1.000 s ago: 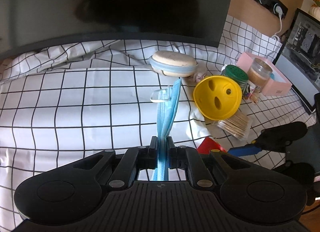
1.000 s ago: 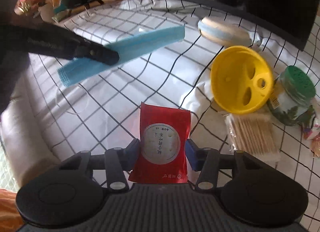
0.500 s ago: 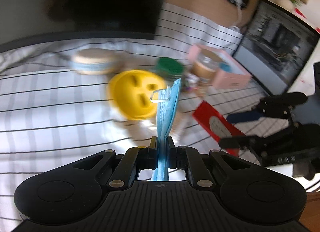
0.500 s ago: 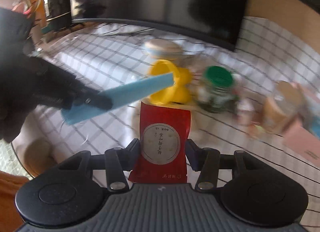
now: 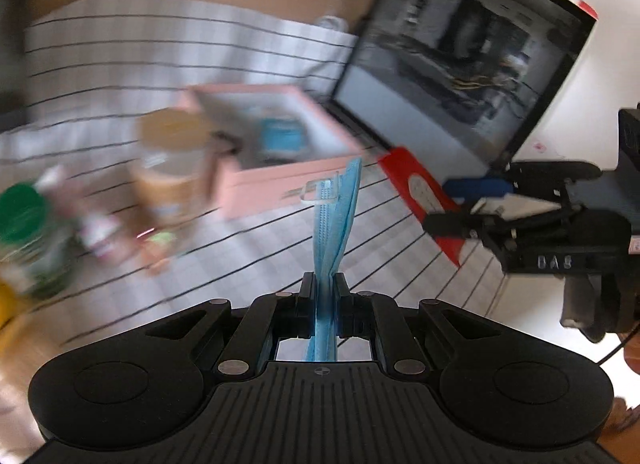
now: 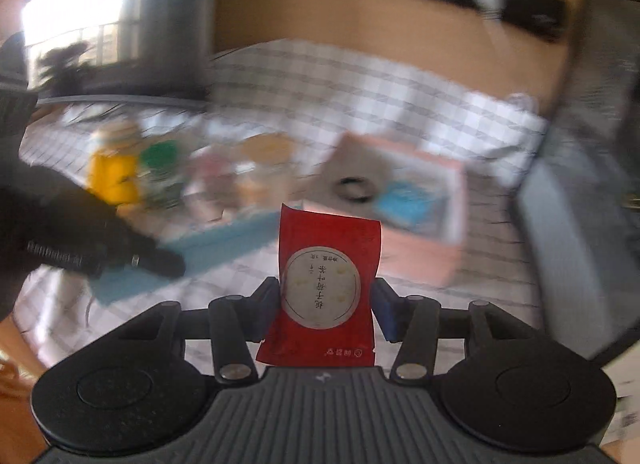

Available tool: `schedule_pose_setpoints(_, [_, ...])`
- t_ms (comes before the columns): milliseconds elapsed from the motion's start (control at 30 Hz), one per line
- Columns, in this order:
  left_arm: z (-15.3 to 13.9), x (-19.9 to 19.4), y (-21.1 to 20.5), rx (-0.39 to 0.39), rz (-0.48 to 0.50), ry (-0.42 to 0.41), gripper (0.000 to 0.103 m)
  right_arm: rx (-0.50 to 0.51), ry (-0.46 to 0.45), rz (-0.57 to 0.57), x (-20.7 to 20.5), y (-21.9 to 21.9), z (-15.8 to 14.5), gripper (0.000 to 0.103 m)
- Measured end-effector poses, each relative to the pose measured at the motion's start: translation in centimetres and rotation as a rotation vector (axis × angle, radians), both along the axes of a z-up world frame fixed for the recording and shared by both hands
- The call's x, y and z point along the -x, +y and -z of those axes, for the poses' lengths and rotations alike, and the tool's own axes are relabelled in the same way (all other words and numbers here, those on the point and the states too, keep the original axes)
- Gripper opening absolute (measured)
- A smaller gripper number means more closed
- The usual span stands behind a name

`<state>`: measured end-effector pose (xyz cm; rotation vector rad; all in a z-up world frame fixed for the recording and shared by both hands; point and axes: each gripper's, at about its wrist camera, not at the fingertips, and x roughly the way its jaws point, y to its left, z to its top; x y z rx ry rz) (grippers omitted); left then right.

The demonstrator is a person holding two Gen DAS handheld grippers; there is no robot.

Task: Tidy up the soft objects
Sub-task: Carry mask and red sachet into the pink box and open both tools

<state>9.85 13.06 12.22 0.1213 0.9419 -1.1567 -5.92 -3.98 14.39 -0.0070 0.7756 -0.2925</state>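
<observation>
I see left gripper (image 5: pixel 324 284) jaws clamped on folded blue mask (image 5: pixel 334 215), upright. Right gripper (image 6: pixel 326 296) jaws pinch red pouch (image 6: pixel 326 288); pink box (image 6: pixel 420 223) at 1 o'clock, blurred.

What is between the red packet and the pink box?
Only bare checkered cloth lies between the red packet and the pink box, seen in the right wrist view.

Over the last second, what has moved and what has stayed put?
Both grippers swung rightward across the checked tablecloth, from the yellow funnel toward the pink box. Unchanged: the left gripper grips the blue face mask, the right gripper the red packet.
</observation>
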Motion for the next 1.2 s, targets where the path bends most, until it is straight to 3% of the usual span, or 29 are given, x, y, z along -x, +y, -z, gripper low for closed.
schedule_pose_setpoints(133, [-0.1,0.5,-5.4,0.007,-0.014,-0.018,0.01,0.009,-0.063,0.034,1.3,-5.0,-1.1,0.05])
schedule_pose_setpoints(267, [-0.9,-1.2,-9.0,0.013,-0.124,-0.065,0.011,0.006,-0.122,0.027,0.4,-8.7,-1.6,0.05])
schedule_pose_setpoints(500, [-1.6,-8.3,-14.3,0.037,-0.291,-0.059,0.011,-0.024,-0.221,0.004,-3.7,-13.1,-2.4,0.051])
schedule_pose_setpoints(567, [-0.6,-10.5,-15.7,0.026,-0.327,-0.038,0.016,-0.052,-0.236,0.012,-5.0,-14.2,-2.2,0.051])
schedule_pose_setpoints(633, [1.3,-12.7,-16.7,-0.005,-0.36,0.032,0.023,-0.079,-0.236,0.021,-6.0,-15.2,-1.8,0.051])
schedule_pose_setpoints(700, [3.9,-14.2,-17.7,-0.104,-0.407,0.054,0.023,-0.102,-0.221,0.032,-6.8,-15.9,-1.1,0.051])
schedule_pose_setpoints(733, [5.1,-14.5,-18.2,-0.167,-0.422,0.033,0.022,-0.11,-0.212,0.034,-7.2,-16.3,-0.7,0.051])
schedule_pose_setpoints(767, [6.0,-14.6,-18.7,-0.204,-0.415,-0.004,0.012,-0.116,-0.202,0.036,-7.4,-16.5,-0.2,0.051])
schedule_pose_setpoints(833, [6.5,-14.3,-19.0,-0.235,-0.409,-0.063,0.015,-0.13,-0.18,0.038,-8.0,-17.1,0.7,0.051])
schedule_pose_setpoints(867, [6.3,-14.2,-18.7,-0.214,-0.42,-0.06,0.017,-0.139,-0.168,0.04,-8.3,-17.4,1.2,0.051])
schedule_pose_setpoints(933, [5.3,-14.0,-17.3,-0.101,-0.44,-0.03,0.018,-0.161,-0.145,0.044,-9.2,-17.9,2.1,0.051])
schedule_pose_setpoints(1033, [2.9,-13.1,-14.6,0.031,-0.494,-0.059,0.018,-0.179,-0.109,0.028,-11.2,-17.9,3.3,0.051])
schedule_pose_setpoints(1200, [0.0,-10.5,-10.3,0.092,-0.532,-0.043,0.018,-0.183,-0.07,-0.029,-15.2,-16.1,5.4,0.051])
